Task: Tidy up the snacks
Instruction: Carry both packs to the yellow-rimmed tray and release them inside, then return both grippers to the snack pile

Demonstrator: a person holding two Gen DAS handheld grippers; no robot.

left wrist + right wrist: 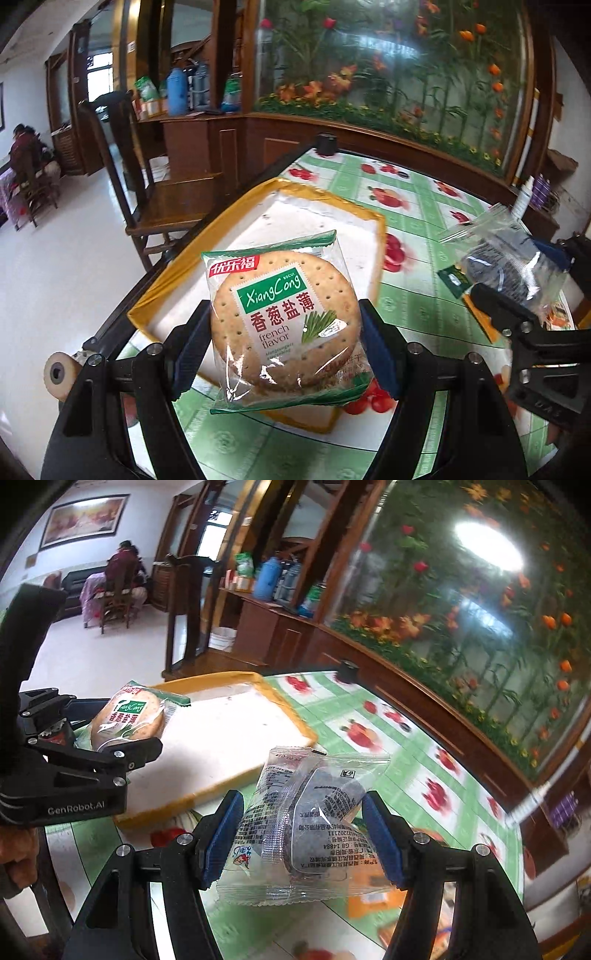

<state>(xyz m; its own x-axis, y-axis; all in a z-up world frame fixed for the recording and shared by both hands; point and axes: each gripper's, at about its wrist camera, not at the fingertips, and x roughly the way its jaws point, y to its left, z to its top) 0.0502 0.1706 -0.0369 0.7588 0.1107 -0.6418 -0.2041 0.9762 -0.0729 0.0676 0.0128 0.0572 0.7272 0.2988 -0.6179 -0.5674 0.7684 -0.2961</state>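
L gripper [284,343] w/ fingers clamped on a round cracker pack [282,321], held above the orange-rimmed white tray [258,218] on the fruit-print tabletop [417,206], while R gripper [303,838], just beside it, has fingers clamped on a clear-wrapped dark snack [314,823] over the tabletop near the tray.

The near corner of the yellow-rimmed tray [376,236] is hidden behind the cracker packet [284,325]. The orange packets [373,897] on the tablecloth [424,760] are blurred and covered by the clear wrapper [310,827], so their print cannot be read.
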